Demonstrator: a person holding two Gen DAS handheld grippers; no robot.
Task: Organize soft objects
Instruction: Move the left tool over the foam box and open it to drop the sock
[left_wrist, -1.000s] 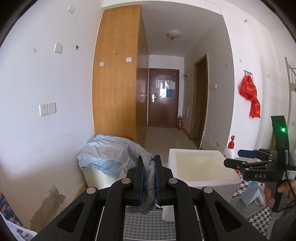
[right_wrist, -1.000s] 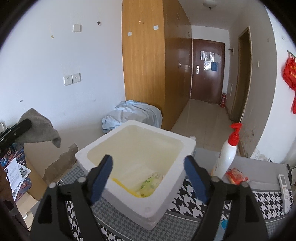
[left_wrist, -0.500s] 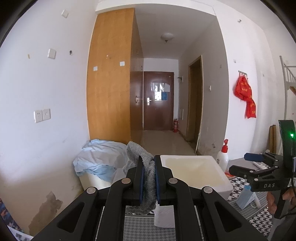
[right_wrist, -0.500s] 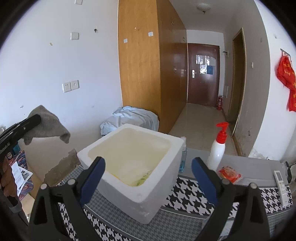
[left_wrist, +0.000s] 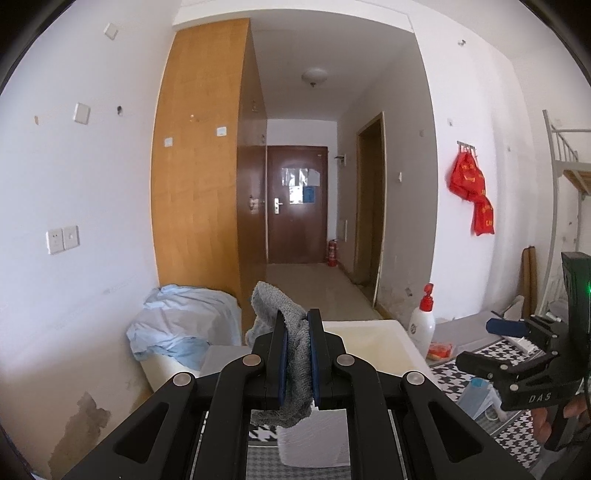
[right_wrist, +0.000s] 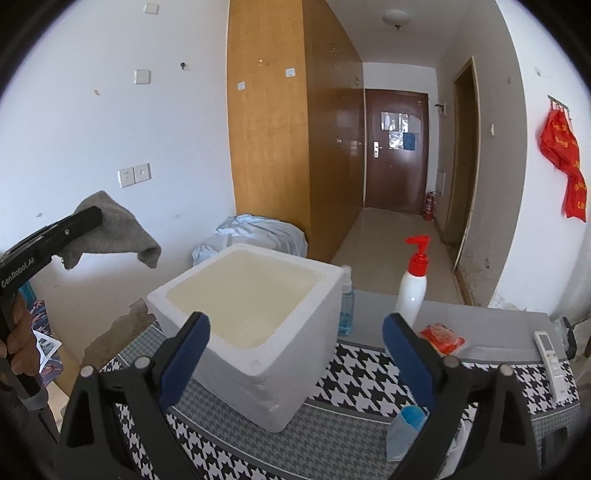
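The grey cloth (left_wrist: 291, 354) hangs pinched between the blue pads of the left claw (left_wrist: 298, 354), clenched on it at lower centre of the left wrist view; one loose end flops up over the claw and the rest droops below. In the right wrist view the same cloth (right_wrist: 110, 229) sits at the left edge, held in the air, up and to the left of the white foam box (right_wrist: 258, 325) and clear of its rim. The box stands open on the houndstooth-covered bench (right_wrist: 369, 373); its inside looks pale and, from this angle, what lies at the bottom cannot be made out.

The right claw (right_wrist: 295, 350) is released, its jaws spread wide with nothing between them, framing the near corner of the box; they have just been opening. Right of the box stand a white pump bottle (right_wrist: 412, 288), a red packet (right_wrist: 441, 338) and a remote (right_wrist: 550, 358).

The step in hand looks like carrying the cloth toward the box. Next, the left claw likely needs to come over the opening and let go only once the drooping end is inside the rim, or the cloth may drape over the wall.
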